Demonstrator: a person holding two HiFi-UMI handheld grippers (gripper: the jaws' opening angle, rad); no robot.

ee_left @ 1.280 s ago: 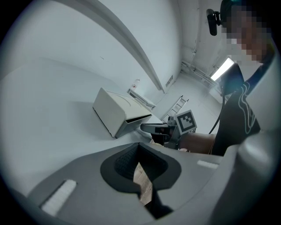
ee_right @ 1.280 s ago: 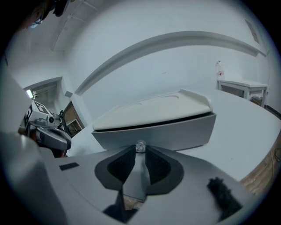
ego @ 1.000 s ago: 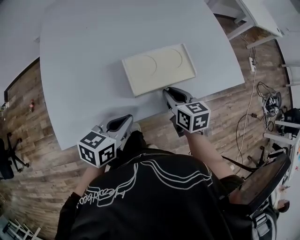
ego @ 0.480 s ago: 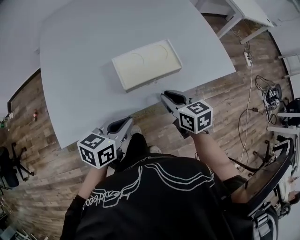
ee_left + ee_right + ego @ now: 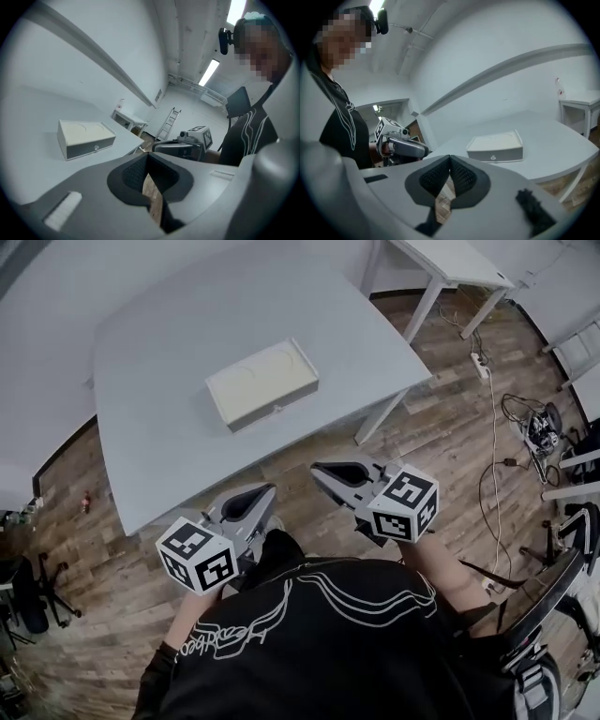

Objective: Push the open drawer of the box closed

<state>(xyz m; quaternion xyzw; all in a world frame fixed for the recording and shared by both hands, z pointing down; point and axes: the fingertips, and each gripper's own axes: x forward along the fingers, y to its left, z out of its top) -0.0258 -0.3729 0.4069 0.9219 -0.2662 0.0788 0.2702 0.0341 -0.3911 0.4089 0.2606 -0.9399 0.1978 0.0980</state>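
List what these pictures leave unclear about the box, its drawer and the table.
- What lies inside the drawer: in every view its front looks shut and hides it.
- The back of the box: it faces away from both gripper views, and the lid covers it in the head view.
- The shape of the knob: too small in all views.
- The far legs of the table: hidden under its top.

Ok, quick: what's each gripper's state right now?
Left gripper: closed, nothing between the jaws.
Right gripper: closed, nothing between the jaws.
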